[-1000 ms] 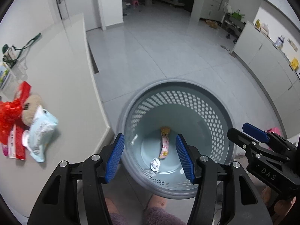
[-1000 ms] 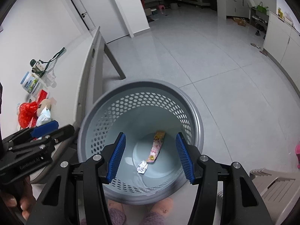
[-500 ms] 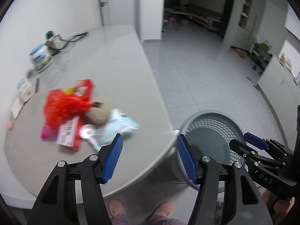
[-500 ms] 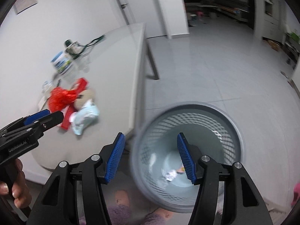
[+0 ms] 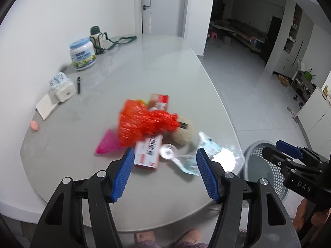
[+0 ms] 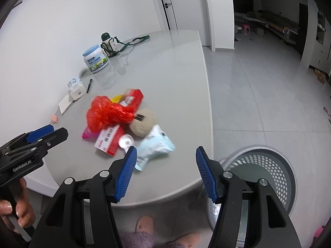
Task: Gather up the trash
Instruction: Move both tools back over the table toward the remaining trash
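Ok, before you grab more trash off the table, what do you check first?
1. Left gripper empty, jaws apart after just opening: ok.
2. Right gripper empty, jaws apart after just opening: ok.
3. Trash left on the table: ok, red bag, red box, blue pack.
4. Bin beside the table, top open: ok.
5. Blue pack free to lift: ok, nothing on it.
6. Red box free: not ok, the bag lies over it.

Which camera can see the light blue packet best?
The right wrist camera: there the light blue packet lies whole and sharp on the table. In the left wrist view it is blurred and partly hidden behind a finger of the left claw.
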Tool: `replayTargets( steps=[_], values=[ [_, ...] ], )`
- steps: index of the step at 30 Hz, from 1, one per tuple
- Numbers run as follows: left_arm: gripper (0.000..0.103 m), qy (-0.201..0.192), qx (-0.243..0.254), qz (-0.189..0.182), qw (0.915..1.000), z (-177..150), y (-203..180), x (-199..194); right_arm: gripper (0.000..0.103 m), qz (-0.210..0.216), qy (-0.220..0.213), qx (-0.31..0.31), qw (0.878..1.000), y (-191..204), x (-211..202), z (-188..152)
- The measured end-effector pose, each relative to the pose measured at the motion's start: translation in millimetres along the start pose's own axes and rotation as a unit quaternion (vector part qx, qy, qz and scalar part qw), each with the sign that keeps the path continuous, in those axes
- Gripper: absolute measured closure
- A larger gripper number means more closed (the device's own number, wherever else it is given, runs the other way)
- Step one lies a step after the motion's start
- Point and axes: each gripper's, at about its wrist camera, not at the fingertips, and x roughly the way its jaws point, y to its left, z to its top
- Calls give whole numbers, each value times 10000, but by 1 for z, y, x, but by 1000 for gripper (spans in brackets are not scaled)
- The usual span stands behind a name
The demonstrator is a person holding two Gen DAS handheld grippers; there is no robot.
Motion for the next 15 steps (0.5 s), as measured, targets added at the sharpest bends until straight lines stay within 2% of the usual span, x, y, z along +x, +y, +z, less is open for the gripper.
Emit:
replayTargets(
  steps=[8, 15],
  values=[
    [42, 27, 130, -63, 9999, -1, 69, 4, 44, -237, 66, 387, 9989, 49, 25, -12],
    [40, 207, 267, -69, 9994, -11, 121, 29, 44, -448, 25, 617, 9971, 82, 41, -24]
  ],
)
